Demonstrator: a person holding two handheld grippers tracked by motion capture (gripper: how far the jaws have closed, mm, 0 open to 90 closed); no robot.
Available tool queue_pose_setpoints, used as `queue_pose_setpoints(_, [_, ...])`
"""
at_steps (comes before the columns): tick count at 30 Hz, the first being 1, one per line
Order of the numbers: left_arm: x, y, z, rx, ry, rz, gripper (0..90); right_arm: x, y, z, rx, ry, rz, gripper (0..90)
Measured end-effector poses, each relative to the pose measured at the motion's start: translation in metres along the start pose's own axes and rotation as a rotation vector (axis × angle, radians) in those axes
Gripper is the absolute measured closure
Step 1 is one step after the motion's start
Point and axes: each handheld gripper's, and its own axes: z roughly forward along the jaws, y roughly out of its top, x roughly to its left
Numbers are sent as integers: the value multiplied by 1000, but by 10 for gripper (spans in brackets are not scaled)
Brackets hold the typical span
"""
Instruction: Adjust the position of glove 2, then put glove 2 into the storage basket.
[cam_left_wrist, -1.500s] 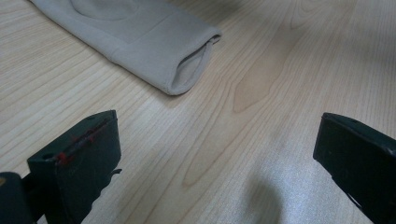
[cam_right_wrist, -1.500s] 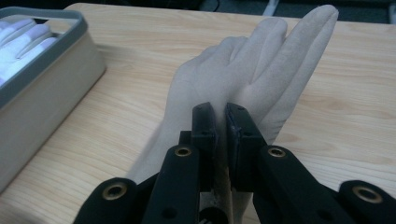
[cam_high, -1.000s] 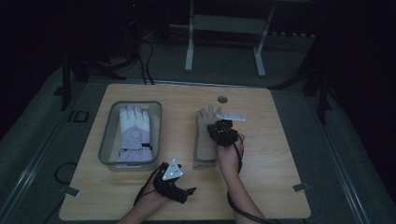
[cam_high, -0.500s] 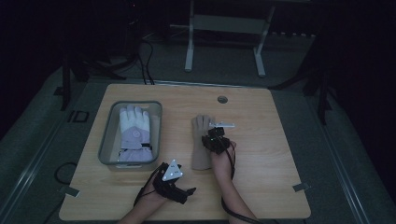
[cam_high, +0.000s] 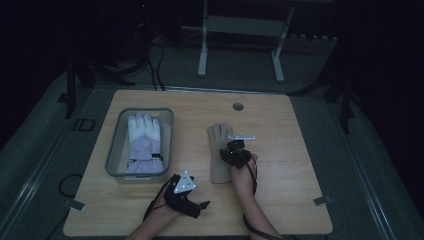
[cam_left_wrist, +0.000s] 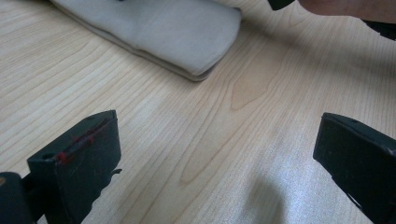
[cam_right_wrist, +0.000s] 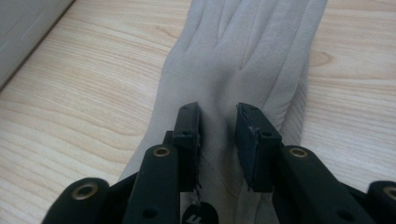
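Lowered since the earlier frame, the right gripper (cam_right_wrist: 217, 135) was set on the soft, light beige glove (cam_right_wrist: 243, 60) (jaws just opened slightly, gripping nothing), best pinched mid-palm.

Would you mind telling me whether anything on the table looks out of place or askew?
Only mildly: the beige glove lies loose on the bare table, while the white glove sits inside the clear bin. Both lie flat; nothing looks spilled or damaged.

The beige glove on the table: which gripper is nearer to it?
Right. The right gripper sits over the beige glove, jaws slightly apart above its palm. The left gripper rests on the bare table off the glove's cuff end, jaws wide open.
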Motion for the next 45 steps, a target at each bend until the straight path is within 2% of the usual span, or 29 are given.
queue_pose_setpoints(1, [0, 0, 0, -2, 0, 0, 11, -1, -1, -1, -3, -3, -1, 698])
queue_pose_setpoints(4, [-1, 0, 0, -12, 1, 2, 11, -5, -2, -6, -13, 29, 23, 635])
queue_pose_setpoints(9, [-5, 1, 0, -33, 3, 33, 11, -9, 2, -23, -38, 76, -20, 482])
queue_pose_setpoints(11, [-7, 3, 0, -41, 7, 47, 11, -13, 4, -32, -76, 97, -47, 443])
queue_pose_setpoints(13, [-9, 5, 0, -53, 8, 54, 11, -19, 6, -40, -87, 108, -72, 333])
queue_pose_setpoints(15, [-10, 7, 0, -52, -2, 47, 11, -25, 9, -45, -74, 148, -83, 248])
queue_pose_setpoints(17, [-11, 12, 0, -40, 2, 52, 11, -32, 10, -48, -70, 190, -74, 155])
queue_pose_setpoints(18, [-12, 13, 0, -37, 2, 46, 11, -36, 11, -47, -41, 213, -100, 131])
queue_pose_setpoints(19, [-12, 16, 0, -25, 22, 35, 11, -38, 11, -48, -24, 221, -108, 138])
queue_pose_setpoints(22, [-10, 18, 3, -4, 21, 12, 11, -52, 7, -48, -35, 261, -70, 149])
queue_pose_setpoints(23, [-10, 18, 3, -4, 21, 12, 11, -52, 7, -48, -35, 261, -70, 149])
queue_pose_setpoints(24, [-8, 19, 4, 12, -10, 0, 11, -55, 6, -48, -46, 268, -66, 149])
queue_pose_setpoints(25, [-8, 19, 4, 15, -16, -1, 11, -58, 4, -48, -57, 252, -91, 149])
queue_pose_setpoints(26, [-7, 19, 5, 26, -25, 5, 11, -59, 4, -49, -59, 251, -102, 149])
queue_pose_setpoints(28, [-7, 20, 7, 47, -27, 19, 11, -60, 4, -48, -24, 256, -107, 142])
queue_pose_setpoints(29, [-7, 20, 8, 54, -34, 22, 11, -60, 5, -48, 8, 251, -98, 141])
queue_pose_setpoints(31, [-7, 20, 10, 66, -34, 26, 11, -61, 5, -47, 28, 266, -83, 137])
queue_pose_setpoints(32, [-7, 21, 11, 73, -37, 36, 11, -61, 6, -47, 31, 278, -82, 133])
queue_pose_setpoints(34, [-7, 24, 13, 80, -32, 55, 12, -59, 7, -47, 34, 272, -91, 124])
queue_pose_setpoints(38, [-6, 33, 19, 96, -29, 85, 12, -57, 12, -44, 24, 300, -76, 122])
queue_pose_setpoints(40, [-7, 39, 23, 95, -21, 109, 41, -56, 16, -42, 18, 279, -81, 129])
queue_pose_setpoints(43, [-7, 48, 29, 106, -27, 130, 52, -57, 24, -40, 8, 275, -74, 141])
queue_pose_setpoints(45, [-7, 55, 33, 110, -14, 166, 52, -58, 32, -37, 5, 268, -77, 141])
